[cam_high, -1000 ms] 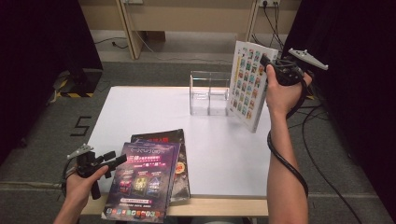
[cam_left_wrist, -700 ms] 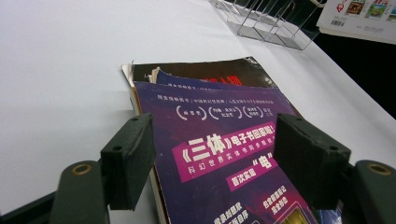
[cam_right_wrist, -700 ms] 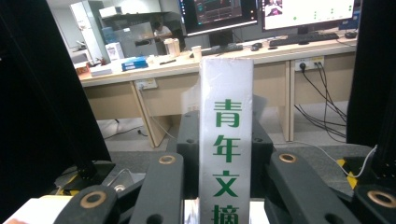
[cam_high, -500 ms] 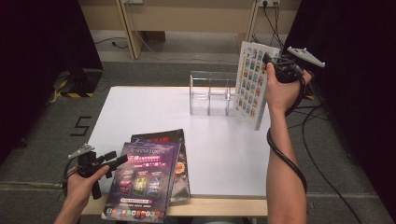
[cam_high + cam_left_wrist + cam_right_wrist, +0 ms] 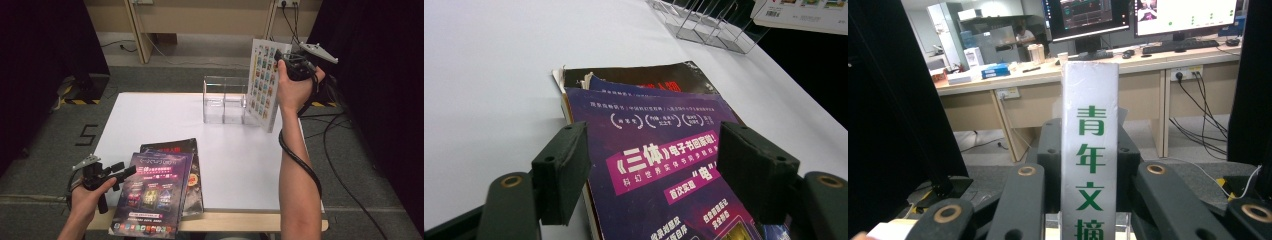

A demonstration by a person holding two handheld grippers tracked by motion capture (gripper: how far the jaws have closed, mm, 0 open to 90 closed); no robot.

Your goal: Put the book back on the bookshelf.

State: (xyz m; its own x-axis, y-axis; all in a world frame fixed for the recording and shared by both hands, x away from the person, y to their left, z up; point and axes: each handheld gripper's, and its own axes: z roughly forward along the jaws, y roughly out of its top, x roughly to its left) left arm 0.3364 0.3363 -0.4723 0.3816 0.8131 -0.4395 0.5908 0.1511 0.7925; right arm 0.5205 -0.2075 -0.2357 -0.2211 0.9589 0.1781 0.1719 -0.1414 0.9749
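I have the white book (image 5: 263, 80) pinched by its spine in my right gripper (image 5: 286, 60), upright at the upper right of the high view, just beside the clear rack (image 5: 223, 100); I judge I'm mid-carry, and next it needs lining up over a slot and lowering in. My left gripper (image 5: 116, 172) sits at lower left, jaws spread either side of the purple magazine (image 5: 152, 192), gripping nothing. Count: three publications, with one dark magazine (image 5: 192, 172) beneath, one rack
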